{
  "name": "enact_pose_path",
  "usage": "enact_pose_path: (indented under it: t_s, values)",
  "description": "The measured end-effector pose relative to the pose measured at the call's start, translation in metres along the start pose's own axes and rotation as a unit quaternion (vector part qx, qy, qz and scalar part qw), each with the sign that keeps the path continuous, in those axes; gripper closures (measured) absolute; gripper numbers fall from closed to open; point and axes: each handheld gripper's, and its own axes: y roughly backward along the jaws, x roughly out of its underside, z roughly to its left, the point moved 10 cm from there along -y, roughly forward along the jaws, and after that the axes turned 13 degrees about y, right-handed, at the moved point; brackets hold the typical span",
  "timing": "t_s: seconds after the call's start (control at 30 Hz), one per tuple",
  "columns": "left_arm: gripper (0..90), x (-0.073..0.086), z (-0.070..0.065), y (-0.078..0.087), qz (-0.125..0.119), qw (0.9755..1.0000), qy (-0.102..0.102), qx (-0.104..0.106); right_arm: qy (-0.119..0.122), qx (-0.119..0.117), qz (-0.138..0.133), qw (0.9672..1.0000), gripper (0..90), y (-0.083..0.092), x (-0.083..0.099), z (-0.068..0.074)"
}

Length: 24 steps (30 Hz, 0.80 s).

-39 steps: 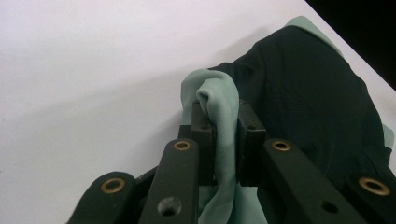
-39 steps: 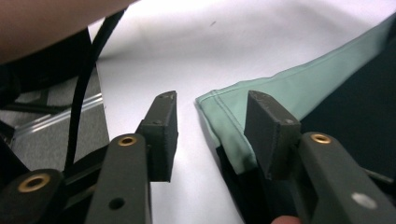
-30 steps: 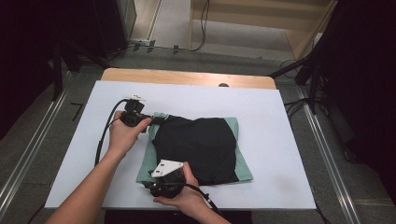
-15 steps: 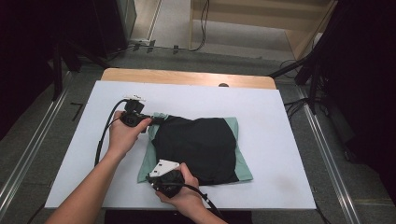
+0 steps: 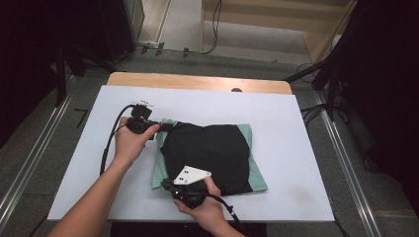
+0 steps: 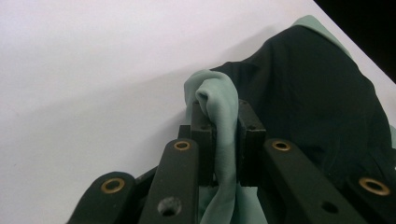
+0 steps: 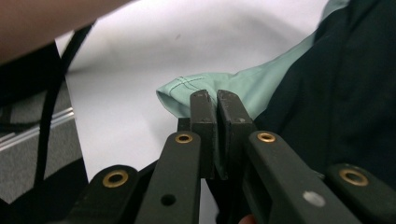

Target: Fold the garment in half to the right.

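Note:
A folded garment point(image 5: 212, 148), black with mint-green edges, lies in the middle of the white table point(image 5: 301, 118). At its far left corner my left gripper point(image 5: 160, 127) is shut on a bunched mint-green fold point(image 6: 219, 107), with black cloth point(image 6: 303, 93) spreading beyond. My right gripper point(image 5: 166, 184) is at the garment's near left corner. Its jaws are closed tight on the edge there, and the mint hem point(image 7: 187, 91) lifts just past the tips point(image 7: 215, 100). A grey three-cornered plate point(image 5: 191, 174) tops that gripper.
Bare white tabletop surrounds the garment on all sides. A wooden strip point(image 5: 197, 81) runs along the far edge. Metal rails point(image 5: 29, 163) flank the table, and black cables point(image 5: 106, 148) trail from both grippers. The other forearm point(image 7: 46, 23) crosses the top left of the right gripper view.
The right hand has shifted slightly to the right with its gripper at the garment's near left corner, which is raised a little. The left hand has stayed put.

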Motion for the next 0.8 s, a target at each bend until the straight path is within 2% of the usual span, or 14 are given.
enact_pose_path:
  t_s: [0.2, 0.5, 0.63, 0.8]
  values:
    - [80.7, -0.003, 0.002, 0.004, -0.007, 0.9998, 0.002, -0.017, -0.006, 0.008, -0.020, 0.9997, 84.8, 0.012, -0.005, -0.008]
    - [81.2, -0.007, 0.009, 0.019, -0.018, 0.9991, 0.003, -0.037, -0.005, 0.012, -0.035, 0.9993, 85.5, 0.013, -0.012, -0.009]
    - [81.1, -0.008, 0.007, 0.023, -0.022, 0.9990, 0.002, -0.038, -0.005, 0.013, -0.042, 0.9990, 85.6, 0.015, -0.015, -0.008]
    - [81.1, -0.011, 0.000, 0.023, -0.020, 0.9980, -0.004, -0.060, -0.011, 0.022, -0.053, 0.9983, 85.6, 0.026, -0.017, -0.014]
